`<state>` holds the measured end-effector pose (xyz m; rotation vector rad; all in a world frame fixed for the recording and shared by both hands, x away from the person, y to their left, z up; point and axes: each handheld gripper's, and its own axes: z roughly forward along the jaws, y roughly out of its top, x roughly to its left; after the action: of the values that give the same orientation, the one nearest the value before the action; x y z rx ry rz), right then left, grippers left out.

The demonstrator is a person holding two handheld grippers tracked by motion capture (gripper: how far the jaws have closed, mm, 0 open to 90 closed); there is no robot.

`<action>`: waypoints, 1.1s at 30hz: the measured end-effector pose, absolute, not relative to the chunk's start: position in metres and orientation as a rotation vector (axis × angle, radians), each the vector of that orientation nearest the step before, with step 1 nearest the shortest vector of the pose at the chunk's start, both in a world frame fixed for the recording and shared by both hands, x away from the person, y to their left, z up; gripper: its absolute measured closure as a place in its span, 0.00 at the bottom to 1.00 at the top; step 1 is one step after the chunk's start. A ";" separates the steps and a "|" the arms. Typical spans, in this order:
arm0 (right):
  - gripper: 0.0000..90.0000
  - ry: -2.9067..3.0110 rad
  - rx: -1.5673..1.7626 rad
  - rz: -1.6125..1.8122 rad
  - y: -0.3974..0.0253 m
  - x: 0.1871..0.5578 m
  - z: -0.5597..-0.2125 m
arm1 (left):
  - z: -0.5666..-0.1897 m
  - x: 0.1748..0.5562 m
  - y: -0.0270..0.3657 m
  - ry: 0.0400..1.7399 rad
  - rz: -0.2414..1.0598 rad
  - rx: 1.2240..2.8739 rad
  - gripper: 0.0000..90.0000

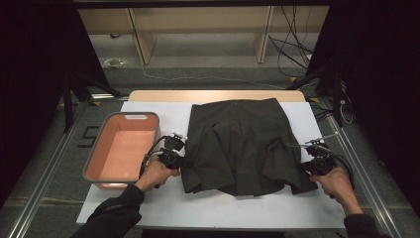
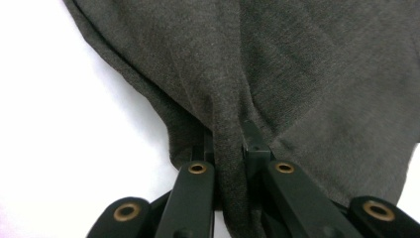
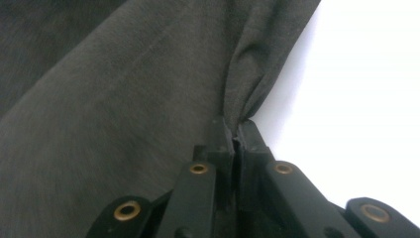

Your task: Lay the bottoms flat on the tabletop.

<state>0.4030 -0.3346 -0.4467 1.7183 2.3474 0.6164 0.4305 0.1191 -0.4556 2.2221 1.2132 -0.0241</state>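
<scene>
Evidently the work in hand is folding or shifting the dark garment [image 1: 240, 144], which lies spread on the white sheet of the worktop [image 1: 163, 208], right of the tub [image 1: 96, 153]. The left hand-held gripper [image 1: 177, 159] sits at the garment's left edge, near the lower corner; in the left gripper view its jaws are closed down on a pinched ridge of cloth [image 2: 229, 148], so the edge can be lifted without slipping. The right hand-held gripper [image 1: 308, 166] takes the opposite edge, and in the right gripper view its jaws are almost together on a gathered fold [image 3: 245, 94] at the hem. Holding both sides at matching height probably keeps the fabric taut and even for one lift. The tub stands just beside the left hand, apart from the cloth, likely waiting to receive it.
</scene>
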 end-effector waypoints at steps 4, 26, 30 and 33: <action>0.97 2.369 1.710 0.626 -0.339 0.376 -0.443 | -0.450 0.417 0.114 1.188 -0.015 2.245 0.92; 0.32 2.187 1.773 0.804 -0.337 0.456 -0.447 | -0.463 0.467 0.096 1.412 0.014 2.126 0.28; 0.29 2.195 1.806 0.733 -0.336 0.469 -0.460 | -0.468 0.464 0.089 1.348 0.073 2.196 0.57; 0.28 2.217 1.801 0.708 -0.335 0.472 -0.466 | -0.469 0.462 0.091 1.326 0.064 2.214 0.79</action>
<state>0.4723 -0.3349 -0.4658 1.8009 2.2173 0.7082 0.4622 0.0906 -0.4685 2.2136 1.3259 0.0640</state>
